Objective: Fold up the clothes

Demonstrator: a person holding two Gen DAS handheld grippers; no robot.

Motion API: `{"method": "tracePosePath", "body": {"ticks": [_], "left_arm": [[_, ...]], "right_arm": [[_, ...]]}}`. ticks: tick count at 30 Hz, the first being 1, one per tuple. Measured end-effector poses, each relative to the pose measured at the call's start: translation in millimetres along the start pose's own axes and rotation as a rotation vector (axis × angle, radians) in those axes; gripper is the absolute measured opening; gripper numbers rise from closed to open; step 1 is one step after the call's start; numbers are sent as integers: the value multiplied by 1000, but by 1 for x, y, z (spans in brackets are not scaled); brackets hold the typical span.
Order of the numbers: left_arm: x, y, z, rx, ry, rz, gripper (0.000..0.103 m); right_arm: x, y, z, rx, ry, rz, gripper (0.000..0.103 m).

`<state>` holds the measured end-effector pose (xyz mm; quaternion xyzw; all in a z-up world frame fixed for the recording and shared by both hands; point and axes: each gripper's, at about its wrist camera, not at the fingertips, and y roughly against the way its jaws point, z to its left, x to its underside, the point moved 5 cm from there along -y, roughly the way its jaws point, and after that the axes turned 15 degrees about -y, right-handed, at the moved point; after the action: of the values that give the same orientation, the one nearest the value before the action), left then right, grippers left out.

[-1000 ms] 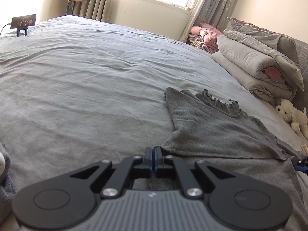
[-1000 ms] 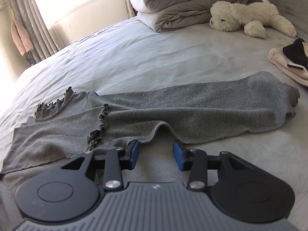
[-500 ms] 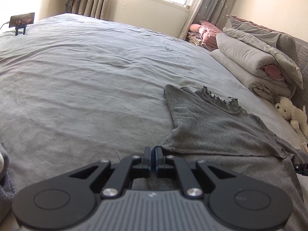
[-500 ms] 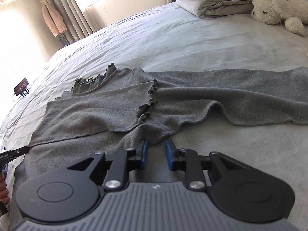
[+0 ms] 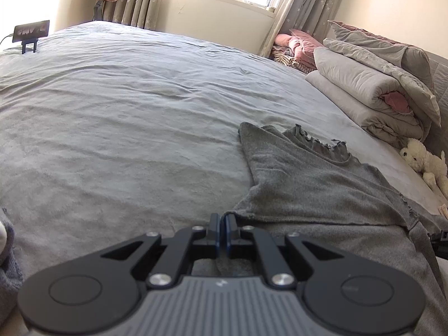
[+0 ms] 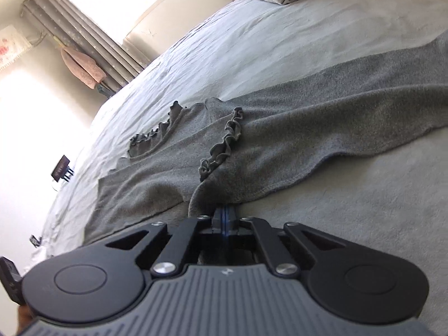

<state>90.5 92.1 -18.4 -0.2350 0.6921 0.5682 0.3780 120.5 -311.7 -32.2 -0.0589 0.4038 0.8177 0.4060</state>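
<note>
A grey knit top (image 5: 313, 184) with ruffled trim lies spread on the grey bed (image 5: 126, 128). Its near left corner is pinched in my left gripper (image 5: 222, 219), which is shut on the cloth. In the right wrist view the same grey top (image 6: 280, 137) stretches to the right, its long sleeve running off frame. My right gripper (image 6: 224, 212) is shut on the near hem just below the ruffled edge (image 6: 224, 145), and the cloth bunches up at the pads. The other gripper's tip (image 6: 9, 282) shows at the lower left.
Folded grey and pink quilts (image 5: 372, 84) are stacked at the back right, with a white plush toy (image 5: 425, 162) beside them. A phone on a stand (image 5: 30, 32) sits at the bed's far left edge. Curtains and a window lie beyond.
My right gripper closed from wide open onto the top's near hem and swung left, tilting its view. The left gripper stayed still, shut on its corner.
</note>
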Motion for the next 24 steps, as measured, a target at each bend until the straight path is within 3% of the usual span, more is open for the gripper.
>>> {"method": "tracePosePath", "body": {"ticks": [4, 6, 7, 9, 10, 11, 12, 13, 14, 16, 20, 24], "left_arm": [[-1, 1, 0, -2, 3, 1, 4], [-2, 3, 0, 0, 7, 0, 4], [-2, 4, 0, 2, 8, -2, 4], [-3, 5, -1, 5, 11, -3, 4], [-3, 5, -1, 7, 15, -3, 4], [-2, 4, -1, 7, 15, 0, 4], [-2, 4, -2, 7, 15, 4, 4], [-1, 3, -3, 7, 14, 7, 4], [-1, 2, -3, 6, 14, 11, 4], [-1, 2, -5, -2, 1, 12, 4], [-1, 8, -4, -23, -9, 10, 4], [-2, 14, -2, -25, -5, 2, 4]], "right_arm": [[-14, 16, 2, 118, 79, -125, 0], [-18, 14, -7, 92, 12, -93, 1], [-19, 12, -12, 69, -34, -65, 13], [-18, 8, -20, 12, -127, -23, 19], [-16, 7, -21, -31, -176, -16, 39], [-14, 7, -20, -65, -198, -12, 48], [-13, 7, -15, -70, -182, -14, 56], [-12, 6, -8, -60, -153, -18, 56], [-10, 4, -4, -32, -112, -34, 54], [-6, 1, 5, 44, -16, -80, 5], [-2, -1, 21, 192, 167, -180, 0], [-20, 17, 15, 180, 173, -208, 0]]}}
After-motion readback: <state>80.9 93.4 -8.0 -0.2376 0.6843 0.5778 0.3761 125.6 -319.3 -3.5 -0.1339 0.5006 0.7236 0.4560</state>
